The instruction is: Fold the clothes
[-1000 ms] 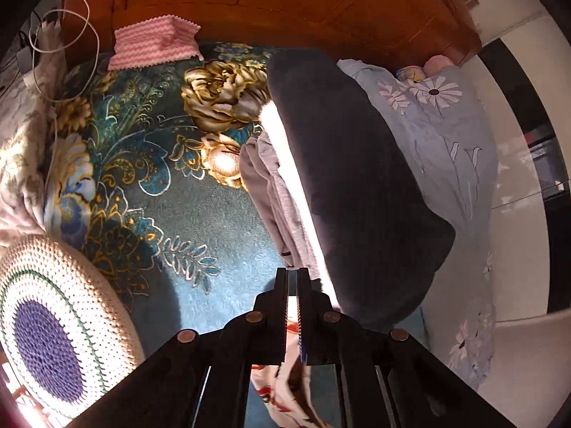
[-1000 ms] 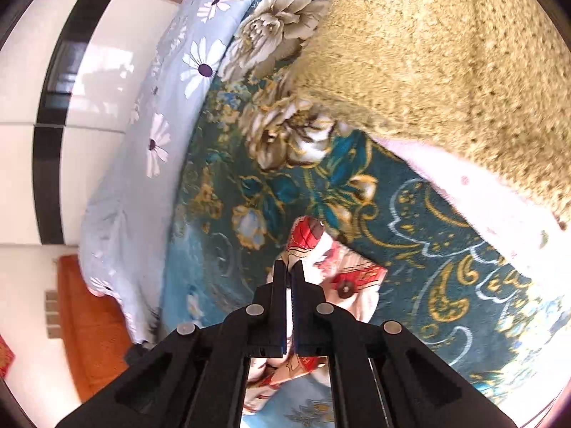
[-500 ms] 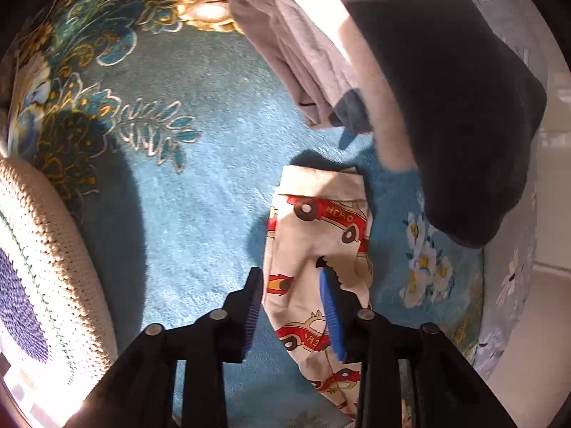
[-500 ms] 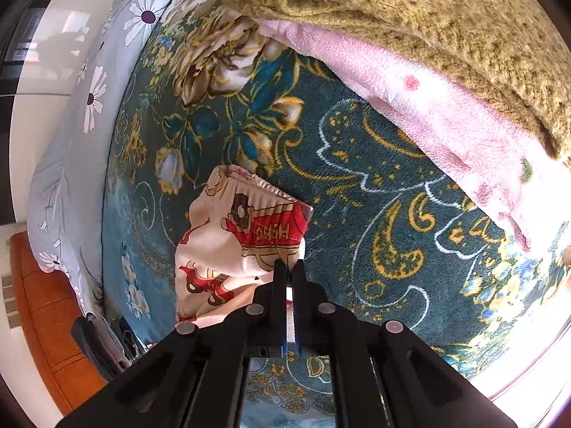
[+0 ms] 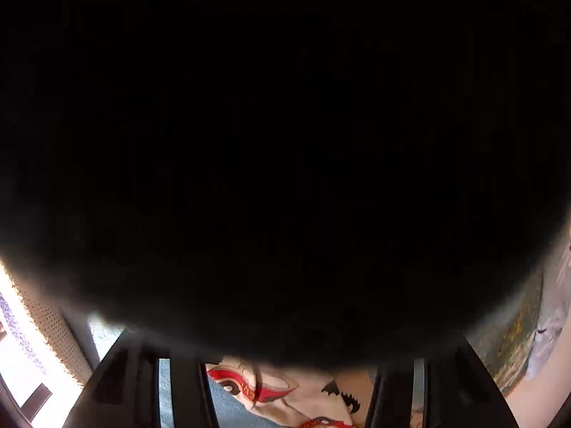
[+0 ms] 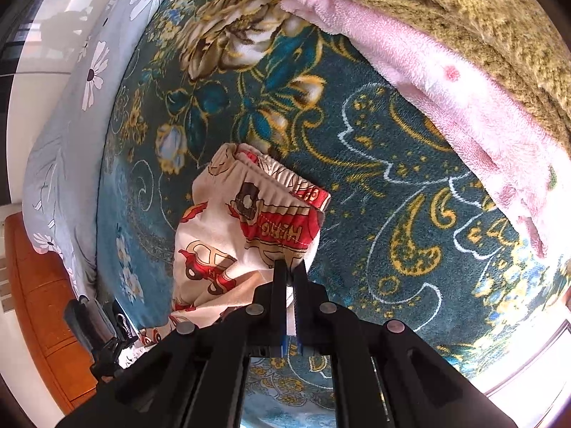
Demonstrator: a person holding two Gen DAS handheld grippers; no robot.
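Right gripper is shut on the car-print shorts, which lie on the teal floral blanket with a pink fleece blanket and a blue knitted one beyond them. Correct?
One slip: the knitted blanket is olive-yellow, not blue, as the right wrist view shows. The right gripper is shut on the car-print shorts, on the teal floral blanket, with the pink fleece blanket beyond.

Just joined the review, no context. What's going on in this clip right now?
A person is folding clothes on a bed with handheld tongs. The right tongs are shut on the edge of small car-print children's trousers, which lie on the teal floral blanket. The left tongs' view is almost fully blocked by something dark and close; only a strip of the same trousers shows between its arms, which stand wide apart. Its tips are hidden.
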